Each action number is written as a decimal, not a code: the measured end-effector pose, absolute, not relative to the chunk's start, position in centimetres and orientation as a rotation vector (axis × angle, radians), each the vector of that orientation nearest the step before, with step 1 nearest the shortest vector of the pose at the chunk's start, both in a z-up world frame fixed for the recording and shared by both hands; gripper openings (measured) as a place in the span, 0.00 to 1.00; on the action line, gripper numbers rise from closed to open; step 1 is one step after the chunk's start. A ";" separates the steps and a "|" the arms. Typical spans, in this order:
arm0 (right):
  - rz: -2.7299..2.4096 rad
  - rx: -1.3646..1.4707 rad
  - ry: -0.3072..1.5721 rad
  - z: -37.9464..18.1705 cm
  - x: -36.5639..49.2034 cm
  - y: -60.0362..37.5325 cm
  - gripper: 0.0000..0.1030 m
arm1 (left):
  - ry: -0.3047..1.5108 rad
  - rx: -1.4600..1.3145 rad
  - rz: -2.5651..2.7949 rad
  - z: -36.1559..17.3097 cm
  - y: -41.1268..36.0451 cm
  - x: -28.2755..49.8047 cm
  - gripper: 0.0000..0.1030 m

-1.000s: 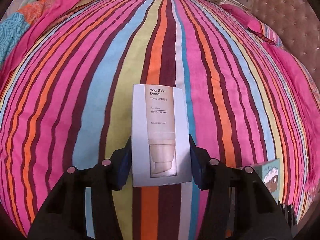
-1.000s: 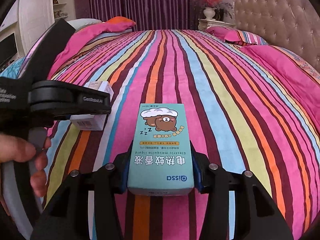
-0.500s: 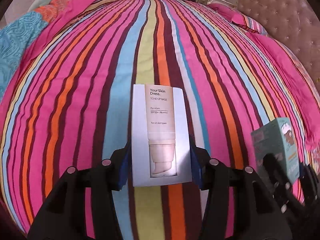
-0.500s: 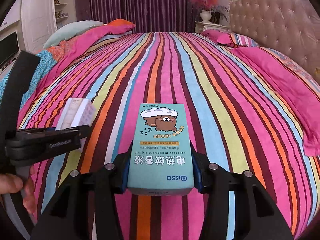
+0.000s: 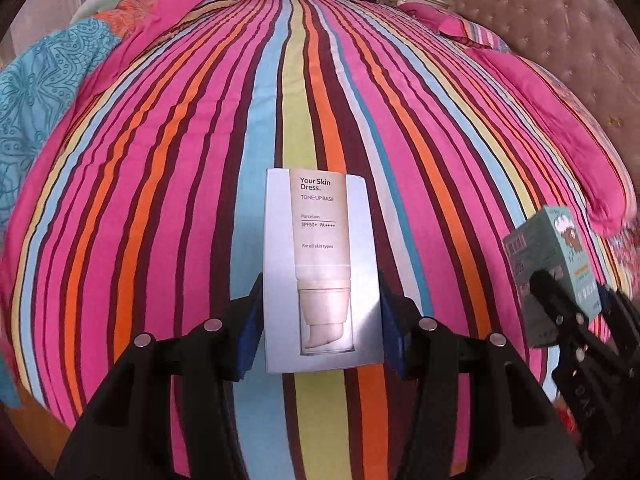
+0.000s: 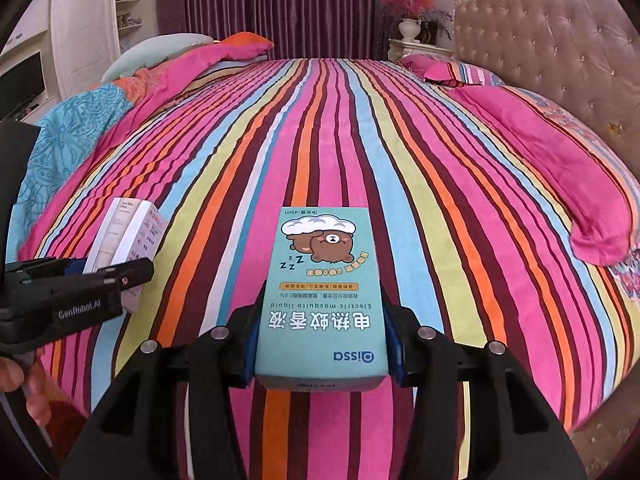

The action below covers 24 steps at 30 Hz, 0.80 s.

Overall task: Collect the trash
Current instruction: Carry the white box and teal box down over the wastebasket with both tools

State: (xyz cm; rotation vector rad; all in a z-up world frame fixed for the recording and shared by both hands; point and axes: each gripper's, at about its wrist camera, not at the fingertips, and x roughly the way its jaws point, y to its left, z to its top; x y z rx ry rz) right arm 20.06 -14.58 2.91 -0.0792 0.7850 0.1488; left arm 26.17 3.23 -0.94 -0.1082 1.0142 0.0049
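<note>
My left gripper [image 5: 320, 328] is shut on a white skin-cream box [image 5: 320, 272], whose printed face points up, held above the striped bedspread [image 5: 200, 160]. My right gripper [image 6: 322, 340] is shut on a teal mosquito-liquid box [image 6: 326, 292] with a sleeping bear on it. Each view catches the other one at its edge: the teal box [image 5: 556, 268] shows at the right of the left wrist view. The white box [image 6: 128, 240] shows at the left of the right wrist view, in the left gripper [image 6: 96, 276] held by a hand [image 6: 24, 384].
A wide bed with a striped cover fills both views. Pink pillows [image 6: 560, 168] lie along the right by a tufted headboard [image 6: 560, 40]. A turquoise and pink quilt [image 6: 72, 132] is bunched at the left. Purple curtains [image 6: 280, 8] and a nightstand with a vase [image 6: 412, 36] stand behind.
Both grippers, still shut on their boxes, have pulled back from the bed, so more of the bed and room shows. The teal box has come further into the left wrist view.
</note>
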 end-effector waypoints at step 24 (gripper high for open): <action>0.244 0.033 0.897 2.0 4.5 -15.7 0.45 | 1.017 -0.114 -0.115 -1.8 3.1 6.2 0.48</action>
